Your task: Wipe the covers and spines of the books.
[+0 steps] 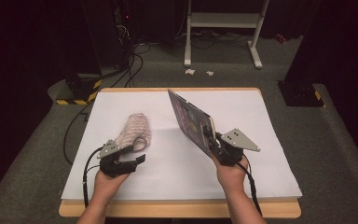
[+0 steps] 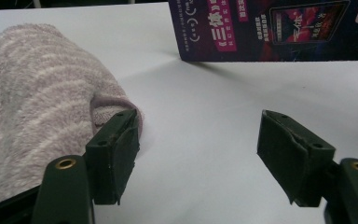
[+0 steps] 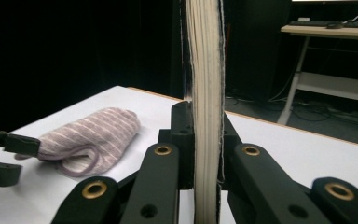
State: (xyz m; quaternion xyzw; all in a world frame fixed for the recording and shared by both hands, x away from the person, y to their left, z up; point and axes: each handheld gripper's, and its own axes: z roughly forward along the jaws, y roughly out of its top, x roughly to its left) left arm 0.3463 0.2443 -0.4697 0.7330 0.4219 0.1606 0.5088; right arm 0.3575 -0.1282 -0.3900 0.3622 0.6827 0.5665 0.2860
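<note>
White table [image 1: 261,140], dark room; right gripper [image 1: 213,138] clamps book [image 1: 191,121]; left gripper [image 1: 137,154] released, maybe touching towel [image 1: 135,128].

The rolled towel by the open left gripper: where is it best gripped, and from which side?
Grip the rolled towel at its near end, where a folded edge sticks out beside the left gripper. Come in level from the person's side; the roll lies lengthwise away.

Dim room, bright tabletop, perhaps slightly soft

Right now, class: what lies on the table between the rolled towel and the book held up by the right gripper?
Nothing: in the high view, bare white table cover separates towel from book.
</note>
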